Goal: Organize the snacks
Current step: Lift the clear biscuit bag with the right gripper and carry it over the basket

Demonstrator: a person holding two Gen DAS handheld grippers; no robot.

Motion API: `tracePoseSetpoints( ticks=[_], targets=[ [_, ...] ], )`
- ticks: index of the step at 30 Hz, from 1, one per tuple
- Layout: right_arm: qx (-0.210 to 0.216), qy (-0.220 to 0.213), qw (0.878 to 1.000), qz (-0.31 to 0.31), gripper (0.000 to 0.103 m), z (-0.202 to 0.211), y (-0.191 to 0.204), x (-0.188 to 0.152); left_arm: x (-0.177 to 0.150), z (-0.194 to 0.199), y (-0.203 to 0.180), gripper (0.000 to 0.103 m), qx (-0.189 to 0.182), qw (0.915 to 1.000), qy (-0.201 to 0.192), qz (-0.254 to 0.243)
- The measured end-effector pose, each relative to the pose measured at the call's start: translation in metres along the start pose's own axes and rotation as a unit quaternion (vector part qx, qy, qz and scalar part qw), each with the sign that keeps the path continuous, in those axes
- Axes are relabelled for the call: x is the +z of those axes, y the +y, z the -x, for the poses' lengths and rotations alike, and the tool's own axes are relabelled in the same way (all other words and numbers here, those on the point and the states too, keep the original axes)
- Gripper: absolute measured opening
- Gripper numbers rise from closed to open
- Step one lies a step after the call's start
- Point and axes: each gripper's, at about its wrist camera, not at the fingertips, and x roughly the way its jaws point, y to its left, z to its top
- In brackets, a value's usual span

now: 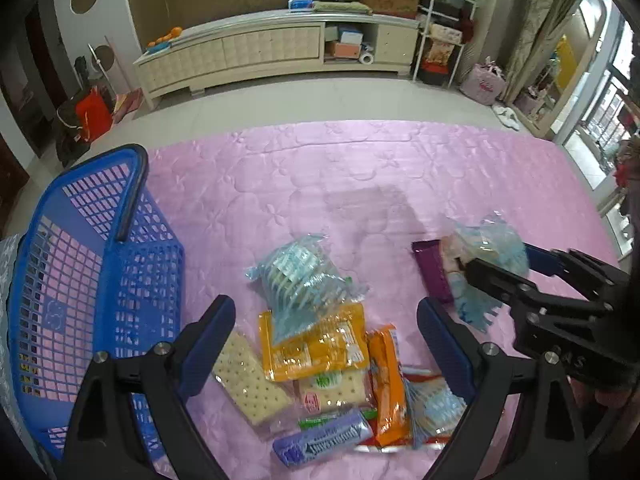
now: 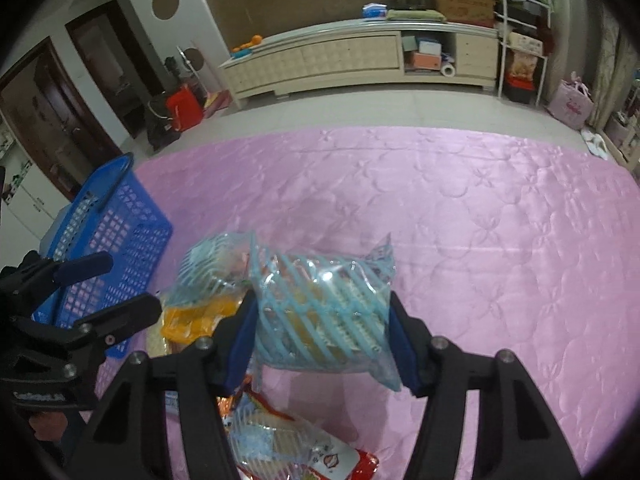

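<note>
A pile of snack packs lies on the pink quilt (image 1: 320,168): a blue-striped clear bag (image 1: 300,280), an orange pack (image 1: 312,344), a cracker pack (image 1: 248,380), a purple bar (image 1: 320,440) and others. My left gripper (image 1: 324,344) is open above the pile, empty. My right gripper (image 2: 324,340) is shut on a blue-striped clear snack bag (image 2: 324,312) and holds it above the quilt; it shows in the left wrist view (image 1: 488,252) at right. A blue mesh basket (image 1: 80,280) stands at left, also in the right wrist view (image 2: 108,240).
A purple pack (image 1: 430,272) lies by the right gripper. More packs lie under the right gripper (image 2: 288,444). The quilt stretches wide beyond the pile. A long cabinet (image 1: 276,52) stands across the floor behind.
</note>
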Motion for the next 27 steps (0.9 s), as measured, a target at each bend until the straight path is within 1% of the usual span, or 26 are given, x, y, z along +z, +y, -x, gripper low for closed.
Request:
tracePoseSetpoints(
  ticks=[3,6,9,11,14,16,17,18,19,20,21,22,23,24,27],
  targets=[
    [-0.035,-0.001,0.999,0.004,0.064,-0.007,-0.003,0.001,0.005,-0.016,0.004,0.092,0.005,0.9998,0.015,0.010],
    [-0.055,0.007,0.998,0.004,0.064,-0.016,-0.008,0.001,0.014,-0.037,0.011,0.092,0.020,0.9991,0.034,0.017],
    [-0.057,0.018,0.998,-0.002,0.064,-0.023,-0.013,-0.001,0.022,-0.053,0.017,0.092,0.022,0.9984,0.046,0.024],
    [-0.058,0.020,0.998,-0.002,0.064,-0.024,-0.013,-0.001,0.026,-0.067,0.022,0.092,0.018,0.9974,0.060,0.037],
    [-0.059,0.016,0.998,-0.001,0.064,-0.021,-0.013,-0.001,0.029,-0.084,0.027,0.092,0.014,0.9961,0.073,0.046],
    [-0.060,0.014,0.998,0.000,0.064,-0.019,-0.012,-0.001,0.029,-0.093,0.027,0.092,0.018,0.9955,0.081,0.046],
    [-0.059,0.014,0.998,0.001,0.064,-0.019,-0.012,0.000,0.028,-0.097,0.027,0.089,0.016,0.9953,0.083,0.047],
    [-0.059,0.015,0.998,0.002,0.064,-0.020,-0.012,-0.001,0.027,-0.098,0.028,0.084,0.016,0.9950,0.084,0.052],
    [-0.059,0.016,0.998,0.001,0.064,-0.021,-0.012,0.000,0.027,-0.100,0.031,0.082,0.011,0.9947,0.084,0.058],
    [-0.060,0.018,0.998,0.001,0.064,-0.022,-0.012,-0.001,0.026,-0.100,0.030,0.077,0.002,0.9949,0.084,0.056],
    [-0.060,0.020,0.998,0.001,0.064,-0.022,-0.012,-0.001,0.025,-0.100,0.029,0.069,0.002,0.9952,0.084,0.051],
    [-0.060,0.022,0.998,0.001,0.064,-0.023,-0.012,-0.002,0.023,-0.100,0.028,0.066,0.009,0.9952,0.087,0.044],
    [-0.060,0.024,0.998,0.000,0.064,-0.023,-0.012,-0.002,0.021,-0.101,0.028,0.058,0.017,0.9951,0.088,0.042],
    [-0.059,0.025,0.998,0.000,0.064,-0.023,-0.012,-0.002,0.019,-0.101,0.028,0.055,0.013,0.9951,0.088,0.042],
    [-0.060,0.025,0.998,0.003,0.064,-0.021,-0.009,-0.003,0.018,-0.094,0.028,0.052,0.013,0.9963,0.077,0.036]
  ],
)
